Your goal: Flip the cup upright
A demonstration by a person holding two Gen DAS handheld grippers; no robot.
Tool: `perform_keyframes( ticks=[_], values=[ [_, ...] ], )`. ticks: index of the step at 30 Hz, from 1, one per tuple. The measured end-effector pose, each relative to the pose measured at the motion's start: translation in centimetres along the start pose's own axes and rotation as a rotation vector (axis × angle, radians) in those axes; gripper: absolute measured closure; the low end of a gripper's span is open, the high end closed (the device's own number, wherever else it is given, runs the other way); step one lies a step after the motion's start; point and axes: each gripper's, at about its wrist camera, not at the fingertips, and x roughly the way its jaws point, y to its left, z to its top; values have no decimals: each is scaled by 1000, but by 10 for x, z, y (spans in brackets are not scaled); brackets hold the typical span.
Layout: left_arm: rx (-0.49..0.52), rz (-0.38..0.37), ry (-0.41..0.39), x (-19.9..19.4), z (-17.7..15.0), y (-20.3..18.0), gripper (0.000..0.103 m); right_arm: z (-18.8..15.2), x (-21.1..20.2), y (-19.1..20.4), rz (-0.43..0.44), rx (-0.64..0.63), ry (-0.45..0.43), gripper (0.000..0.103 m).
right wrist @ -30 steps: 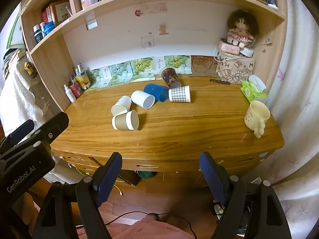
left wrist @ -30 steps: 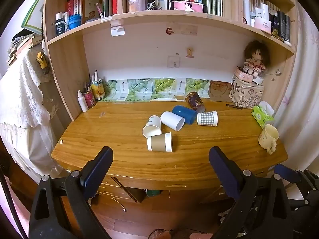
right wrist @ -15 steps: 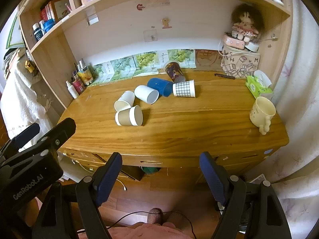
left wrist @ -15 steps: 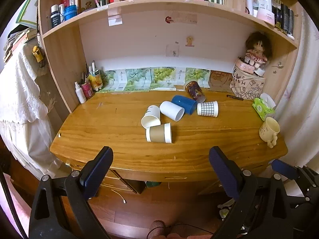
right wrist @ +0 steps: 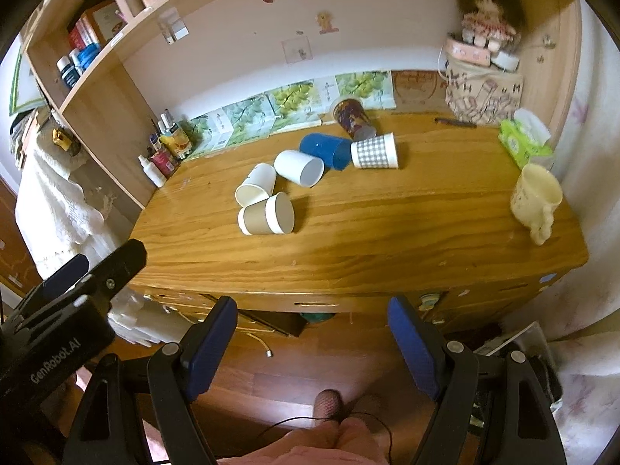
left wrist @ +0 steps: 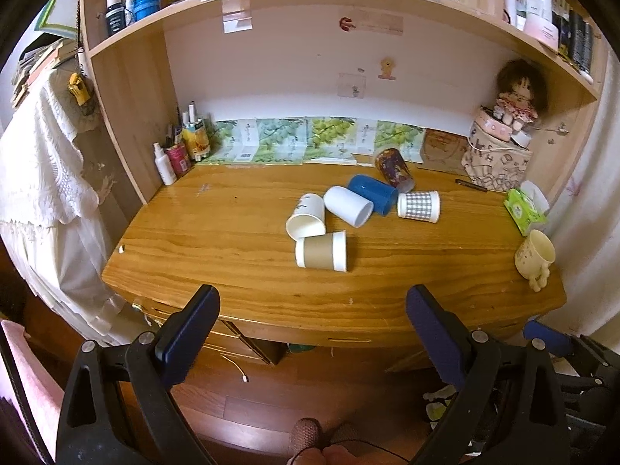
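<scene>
Several cups lie on their sides in the middle of the wooden desk (left wrist: 232,255): a brown-sleeved paper cup (left wrist: 321,250) (right wrist: 267,215) nearest me, a white paper cup (left wrist: 306,217) (right wrist: 255,185), a white cup (left wrist: 348,206) (right wrist: 299,167), a blue cup (left wrist: 372,194) (right wrist: 324,150), a checked cup (left wrist: 419,206) (right wrist: 375,151) and a dark patterned cup (left wrist: 393,167) (right wrist: 352,117). My left gripper (left wrist: 312,312) is open and empty, short of the desk's front edge. My right gripper (right wrist: 312,323) is open and empty, also short of the front edge.
A cream mug (left wrist: 535,257) (right wrist: 534,197) stands upright at the desk's right end, a green tissue pack (left wrist: 526,209) behind it. Bottles and pens (left wrist: 180,147) stand at the back left. A printed bag with a doll (left wrist: 500,151) stands at the back right. Shelves overhang the desk.
Both grippers have risen and tilted down a little, so the desk top shows more from above. The cups have not moved. Both grippers stay open.
</scene>
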Motion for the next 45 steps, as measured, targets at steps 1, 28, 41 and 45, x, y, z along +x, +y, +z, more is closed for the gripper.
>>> perform_keyframes(
  ticks=[1,28,41,45],
  values=[
    [1,4,0,1,1,1,5,1,1,-1,6,5,4,22],
    [205,75,-29,23,28,13,5,40,36,-35,139,165,44,22],
    [444,48,-23,59,37,0,5,52,67,-36,192,263,130,22],
    [502,7,-8,76,44,-1,5,57,77,-37,172,302,134,22]
  ],
)
